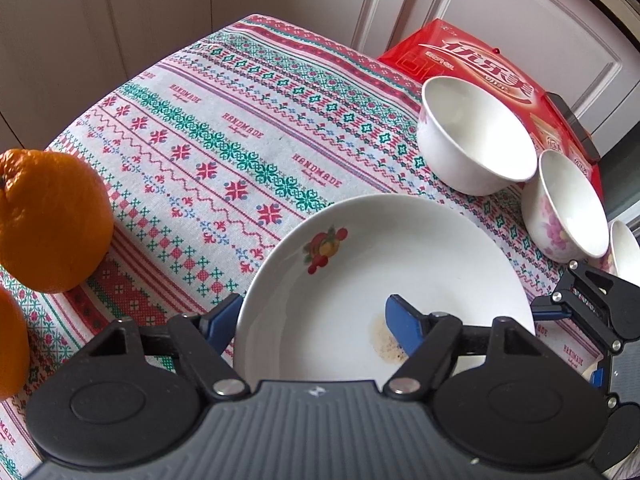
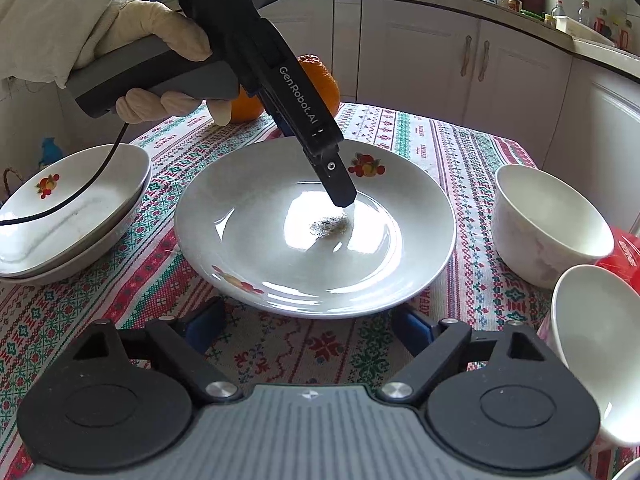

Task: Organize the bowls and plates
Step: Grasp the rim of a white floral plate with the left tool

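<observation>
A white deep plate point(image 1: 384, 264) with fruit prints and a brown stain lies on the patterned tablecloth; it also shows in the right wrist view point(image 2: 280, 256). My left gripper point(image 1: 312, 320) is open and straddles the plate's near rim, one blue finger point(image 1: 400, 328) inside and one point(image 1: 222, 320) outside. In the right wrist view its finger point(image 2: 340, 188) reaches down into the plate. My right gripper point(image 2: 308, 328) is open and empty, just in front of the plate's rim. Two stacked plates point(image 2: 68, 216) stand at the left. Two white bowls point(image 1: 472, 136) point(image 1: 568, 208) stand at the right.
Two oranges point(image 1: 48, 220) point(image 1: 10, 348) lie at the table's left. A red box point(image 1: 488, 68) sits behind the bowls. The bowls also show in the right wrist view point(image 2: 548, 224) point(image 2: 600, 352). White cabinets point(image 2: 460, 64) surround the table.
</observation>
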The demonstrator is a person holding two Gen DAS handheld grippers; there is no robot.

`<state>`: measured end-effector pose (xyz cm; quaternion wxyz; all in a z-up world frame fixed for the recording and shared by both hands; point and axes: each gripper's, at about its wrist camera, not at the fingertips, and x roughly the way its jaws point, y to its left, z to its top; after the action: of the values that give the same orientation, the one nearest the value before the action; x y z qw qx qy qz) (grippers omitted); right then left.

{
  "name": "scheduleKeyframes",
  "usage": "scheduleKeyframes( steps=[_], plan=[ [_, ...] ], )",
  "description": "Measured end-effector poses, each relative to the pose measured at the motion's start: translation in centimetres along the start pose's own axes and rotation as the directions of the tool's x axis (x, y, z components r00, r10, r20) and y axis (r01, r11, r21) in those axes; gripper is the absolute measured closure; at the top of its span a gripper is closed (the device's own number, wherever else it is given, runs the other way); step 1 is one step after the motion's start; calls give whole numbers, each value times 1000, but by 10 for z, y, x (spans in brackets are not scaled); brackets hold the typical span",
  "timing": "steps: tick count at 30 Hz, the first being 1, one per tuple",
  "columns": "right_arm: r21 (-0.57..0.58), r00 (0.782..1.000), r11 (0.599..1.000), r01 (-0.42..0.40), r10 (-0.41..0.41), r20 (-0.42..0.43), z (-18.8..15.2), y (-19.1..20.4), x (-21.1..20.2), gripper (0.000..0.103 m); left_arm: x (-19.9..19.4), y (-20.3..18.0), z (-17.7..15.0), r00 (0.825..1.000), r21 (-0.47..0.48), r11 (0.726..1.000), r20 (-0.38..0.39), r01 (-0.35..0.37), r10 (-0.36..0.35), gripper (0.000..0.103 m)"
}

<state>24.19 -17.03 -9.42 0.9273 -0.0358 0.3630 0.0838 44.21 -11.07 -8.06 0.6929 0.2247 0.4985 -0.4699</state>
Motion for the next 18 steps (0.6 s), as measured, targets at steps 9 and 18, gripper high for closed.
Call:
scheduleKeyframes(
  steps=[9,18],
  plan=[
    [-4,1000,1000,1,-1,9,1,-2,0,18,1,2,4,1000,0,1000,-1,14,-14,35],
    [-11,1000,1000,13,-13,3,2,-2,0,18,0,5,5,999,-10,999,-12,42,-42,35]
  ],
)
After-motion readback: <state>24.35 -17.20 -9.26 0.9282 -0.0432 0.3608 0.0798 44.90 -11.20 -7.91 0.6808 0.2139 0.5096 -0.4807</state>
